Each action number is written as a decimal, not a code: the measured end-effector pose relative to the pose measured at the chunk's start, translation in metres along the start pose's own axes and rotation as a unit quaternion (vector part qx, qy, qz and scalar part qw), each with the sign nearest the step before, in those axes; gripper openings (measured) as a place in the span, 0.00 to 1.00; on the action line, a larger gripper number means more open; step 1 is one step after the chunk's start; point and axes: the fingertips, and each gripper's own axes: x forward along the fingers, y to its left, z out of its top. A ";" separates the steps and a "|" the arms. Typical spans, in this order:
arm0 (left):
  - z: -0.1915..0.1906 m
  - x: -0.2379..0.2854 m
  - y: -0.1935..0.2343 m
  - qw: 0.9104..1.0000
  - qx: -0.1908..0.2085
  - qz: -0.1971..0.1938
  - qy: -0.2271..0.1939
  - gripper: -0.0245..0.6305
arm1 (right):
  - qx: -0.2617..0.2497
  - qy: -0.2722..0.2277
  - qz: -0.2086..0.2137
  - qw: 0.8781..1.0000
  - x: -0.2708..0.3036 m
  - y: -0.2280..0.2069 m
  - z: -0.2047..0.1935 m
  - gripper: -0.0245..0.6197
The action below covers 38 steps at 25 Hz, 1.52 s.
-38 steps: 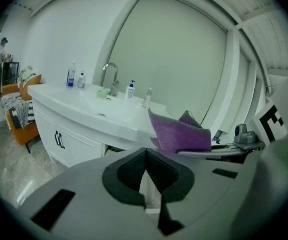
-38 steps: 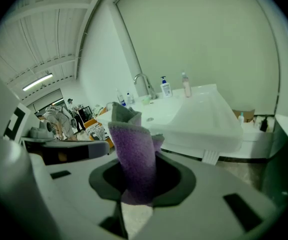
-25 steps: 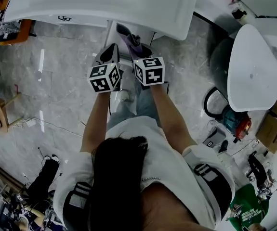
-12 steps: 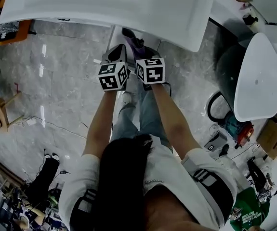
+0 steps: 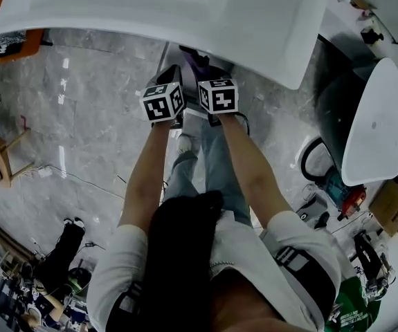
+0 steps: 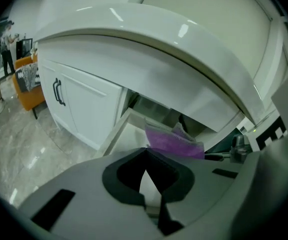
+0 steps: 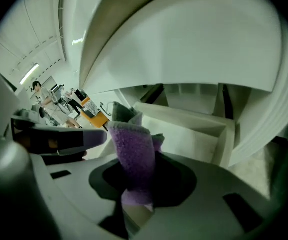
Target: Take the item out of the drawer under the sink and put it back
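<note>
Cool, even indoor light in head view; pale streaks of glare on polished floor (image 5: 81, 116). Top of frame, white counter (image 5: 185, 5) close to blown out. Both gripper views heavily fisheyed, corners vignetted black, straight edges bowed. Close to lens, purple cloth (image 7: 133, 159) soft; foreground dim, shadowed. Far left of right gripper view, ceiling strip light (image 7: 29, 73) flares.

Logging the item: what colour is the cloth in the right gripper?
Purple cloth; best in the right gripper view.
</note>
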 end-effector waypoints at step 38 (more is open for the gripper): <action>0.055 -0.087 -0.049 0.995 0.018 -0.041 -0.088 0.04 | -0.012 -0.074 0.042 0.996 -0.102 0.041 0.055 0.56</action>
